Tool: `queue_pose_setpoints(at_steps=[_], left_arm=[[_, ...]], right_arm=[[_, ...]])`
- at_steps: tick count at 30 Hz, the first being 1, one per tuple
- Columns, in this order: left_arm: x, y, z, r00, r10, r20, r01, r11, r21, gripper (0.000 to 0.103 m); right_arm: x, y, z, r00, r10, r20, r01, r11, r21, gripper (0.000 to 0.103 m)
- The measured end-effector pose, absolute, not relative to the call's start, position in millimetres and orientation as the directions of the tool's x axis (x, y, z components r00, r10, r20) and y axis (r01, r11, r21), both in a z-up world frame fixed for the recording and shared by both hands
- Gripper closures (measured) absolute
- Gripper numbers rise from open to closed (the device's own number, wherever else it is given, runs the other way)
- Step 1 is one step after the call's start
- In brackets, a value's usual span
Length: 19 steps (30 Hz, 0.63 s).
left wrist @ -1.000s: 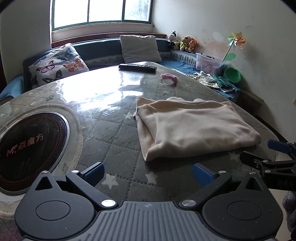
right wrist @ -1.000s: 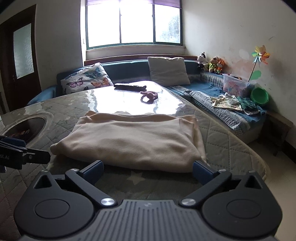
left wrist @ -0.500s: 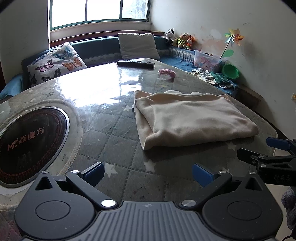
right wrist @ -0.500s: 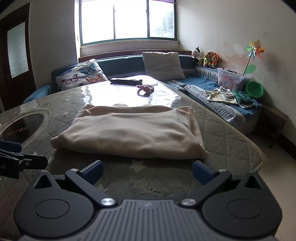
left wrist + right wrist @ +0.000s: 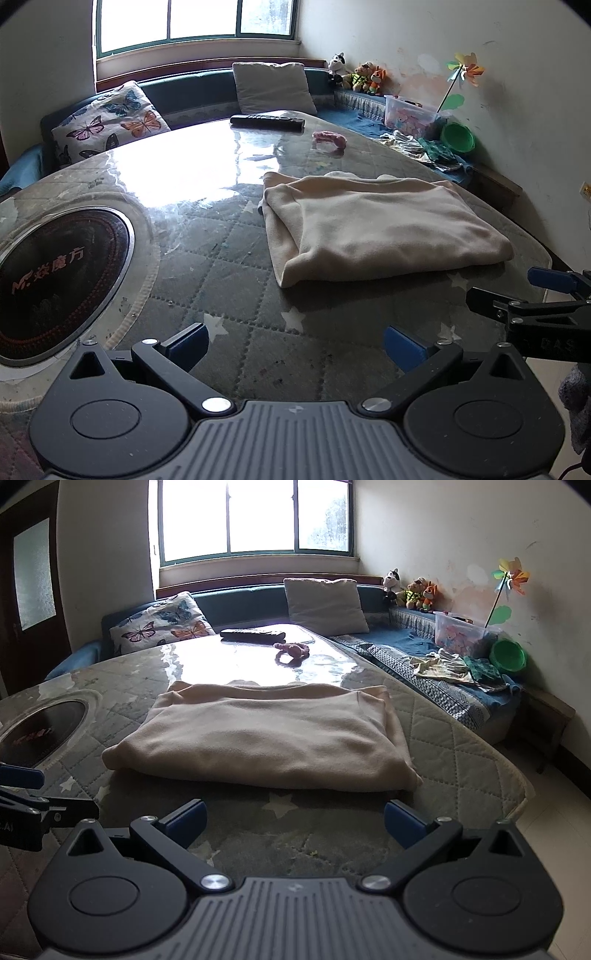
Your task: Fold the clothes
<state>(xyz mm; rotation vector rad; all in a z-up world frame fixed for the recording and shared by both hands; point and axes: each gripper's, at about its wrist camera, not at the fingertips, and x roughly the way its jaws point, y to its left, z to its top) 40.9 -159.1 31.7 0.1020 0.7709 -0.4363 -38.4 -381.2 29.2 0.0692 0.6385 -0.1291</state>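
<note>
A cream garment (image 5: pixel 380 225) lies folded into a flat rectangle on the quilted round table (image 5: pixel 221 258); it also shows in the right wrist view (image 5: pixel 266 734). My left gripper (image 5: pixel 295 341) is open and empty, held above the table short of the garment's near left corner. My right gripper (image 5: pixel 295 819) is open and empty, just short of the garment's near edge. Each gripper shows at the edge of the other's view: the right one (image 5: pixel 524 295) and the left one (image 5: pixel 33 794).
A round black hotplate (image 5: pixel 48 273) is set in the table at left. A remote control (image 5: pixel 266 121) and a pink toy (image 5: pixel 330 138) lie at the far side. A cushioned bench with pillows (image 5: pixel 325 605), loose clothes (image 5: pixel 454 664) and a green bowl (image 5: pixel 508 655) runs behind and right.
Both grippers have drawn back from the folded garment and risen a little; the garment lies still. Both stay open.
</note>
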Motion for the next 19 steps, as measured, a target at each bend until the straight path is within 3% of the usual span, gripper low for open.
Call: queue_pose_setpoints(at_steps=[19], left_arm=[[35.4,-162.9,32.5,0.636,-0.364,-0.681,0.445,0.894,-0.063,0.0]], right_arm=[[-41.0,-380.9,30.0,0.796,-0.094,-0.598,0.142,0.989,0.034,0.0]])
